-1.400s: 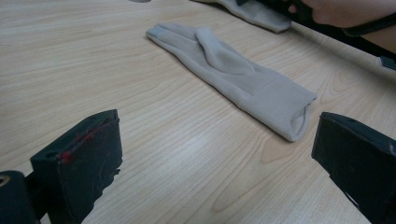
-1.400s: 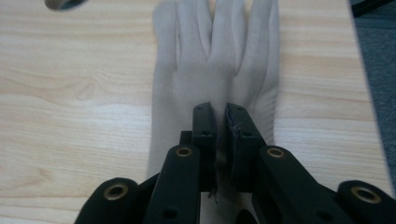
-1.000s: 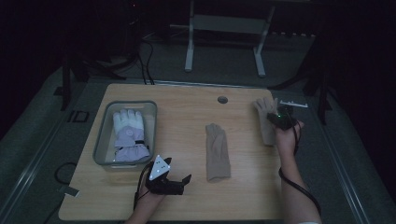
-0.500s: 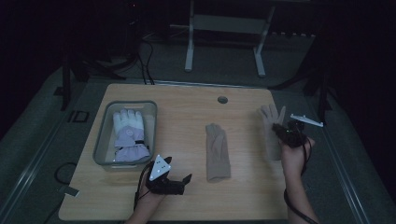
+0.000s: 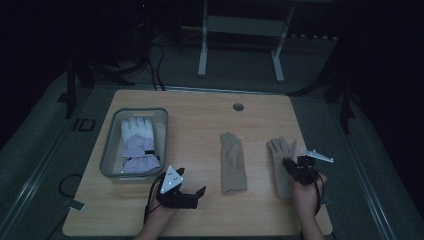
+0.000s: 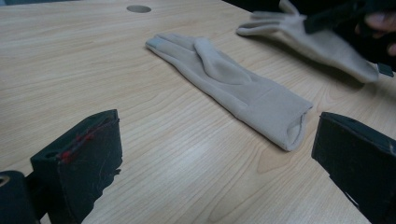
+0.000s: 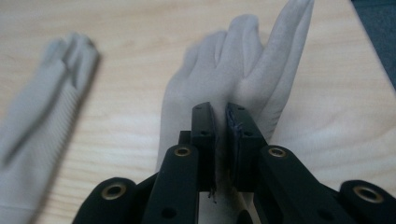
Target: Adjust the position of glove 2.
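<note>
A pale wooden table (image 5: 200,115) stands in a dark room. The right gripper (image 5: 290,165) pinches a beige glove (image 5: 280,150), right of the second glove (image 5: 232,162) lying mid-table. The left gripper (image 5: 192,197), jaws spread, sits below a grey bin (image 5: 107,150).

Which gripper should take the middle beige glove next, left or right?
Left. The left gripper is open and empty, with the middle glove lying just ahead of its jaws. The right gripper is shut on the other glove.
</note>
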Demonstrator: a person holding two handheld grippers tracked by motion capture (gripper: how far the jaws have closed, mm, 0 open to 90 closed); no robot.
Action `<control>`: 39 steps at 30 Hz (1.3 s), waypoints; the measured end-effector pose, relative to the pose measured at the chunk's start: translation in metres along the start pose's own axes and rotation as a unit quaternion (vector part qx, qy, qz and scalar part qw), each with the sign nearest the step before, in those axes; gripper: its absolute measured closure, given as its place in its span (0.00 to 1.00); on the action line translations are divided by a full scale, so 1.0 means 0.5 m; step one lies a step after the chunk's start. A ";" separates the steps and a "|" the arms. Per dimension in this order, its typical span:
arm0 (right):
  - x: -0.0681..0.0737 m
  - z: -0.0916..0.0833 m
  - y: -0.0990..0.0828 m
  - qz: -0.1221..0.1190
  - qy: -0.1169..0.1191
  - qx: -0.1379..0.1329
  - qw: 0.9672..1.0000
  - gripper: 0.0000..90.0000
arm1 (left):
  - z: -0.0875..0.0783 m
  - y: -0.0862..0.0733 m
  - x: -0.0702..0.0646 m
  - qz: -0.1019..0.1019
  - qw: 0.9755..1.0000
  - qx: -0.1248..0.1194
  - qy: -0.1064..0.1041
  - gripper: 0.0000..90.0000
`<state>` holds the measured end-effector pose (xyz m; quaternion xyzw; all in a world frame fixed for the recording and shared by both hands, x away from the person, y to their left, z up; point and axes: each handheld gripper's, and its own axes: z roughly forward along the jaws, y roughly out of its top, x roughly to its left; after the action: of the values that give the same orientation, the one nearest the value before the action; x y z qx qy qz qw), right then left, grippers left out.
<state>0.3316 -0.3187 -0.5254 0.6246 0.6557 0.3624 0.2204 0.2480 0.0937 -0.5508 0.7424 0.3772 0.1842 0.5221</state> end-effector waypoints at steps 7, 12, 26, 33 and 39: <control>-0.005 0.023 -0.019 -0.001 -0.014 0.010 1.000 0.88 | -0.001 0.000 -0.002 0.003 1.000 0.000 -0.002 0.03; -0.001 0.047 -0.031 -0.025 -0.024 0.032 0.999 0.77 | -0.004 0.001 -0.001 0.004 1.000 0.000 -0.002 0.03; -0.032 0.007 0.004 -0.069 0.040 0.023 0.997 0.21 | -0.001 -0.006 0.003 0.000 1.000 0.002 -0.010 0.02; -0.042 -0.004 0.020 -0.087 0.072 0.029 0.993 0.17 | 0.002 -0.008 0.001 0.018 1.000 0.020 -0.011 0.02; -0.047 -0.007 0.027 -0.099 0.089 0.031 0.991 0.21 | -0.007 -0.009 -0.003 0.017 1.000 0.016 -0.019 0.02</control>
<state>0.3410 -0.3431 -0.5171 0.5285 0.7423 0.3724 0.1761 0.2431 0.0957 -0.5536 0.7606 0.3572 0.1732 0.5138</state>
